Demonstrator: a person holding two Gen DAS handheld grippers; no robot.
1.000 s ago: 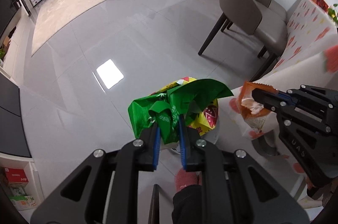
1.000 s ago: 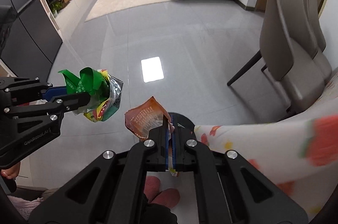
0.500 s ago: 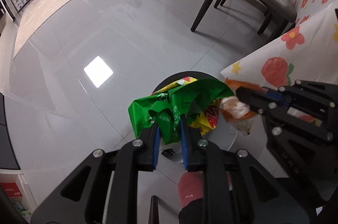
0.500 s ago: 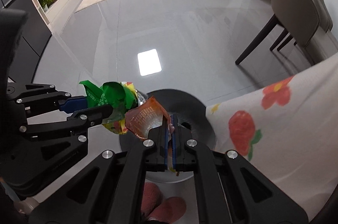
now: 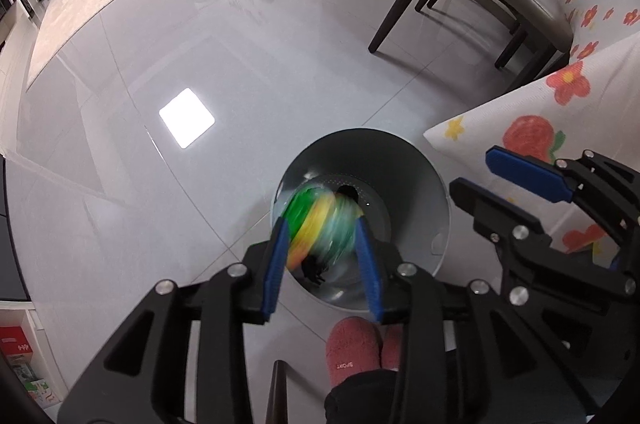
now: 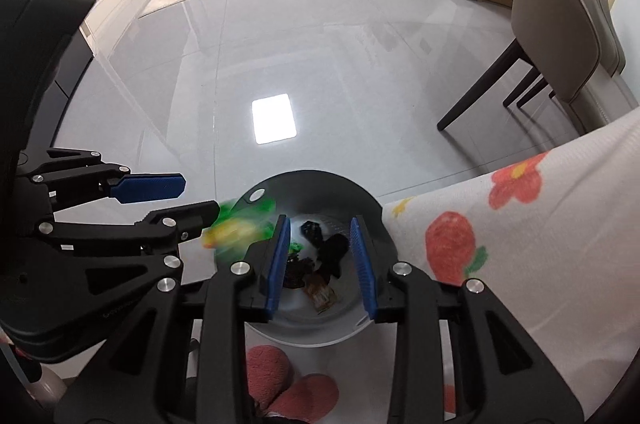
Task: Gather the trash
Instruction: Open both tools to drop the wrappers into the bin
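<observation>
Your left gripper (image 5: 322, 256) hangs above the round grey metal bin (image 5: 420, 176), jaws opening; the crumpled green-and-yellow foil wrapper (image 5: 320, 220) is a blur between the pads, seemingly loose and dropping in; your right gripper (image 6: 320, 256), also over the bin, is opening with nothing between its jaws; an orange packet (image 6: 322, 294) lies on the bin's bottom. Such wrappers look light, soft and slick, so pinch a bunched fold; blur hides the wrapper's shape, and the dark scraps inside stay unclear.
</observation>
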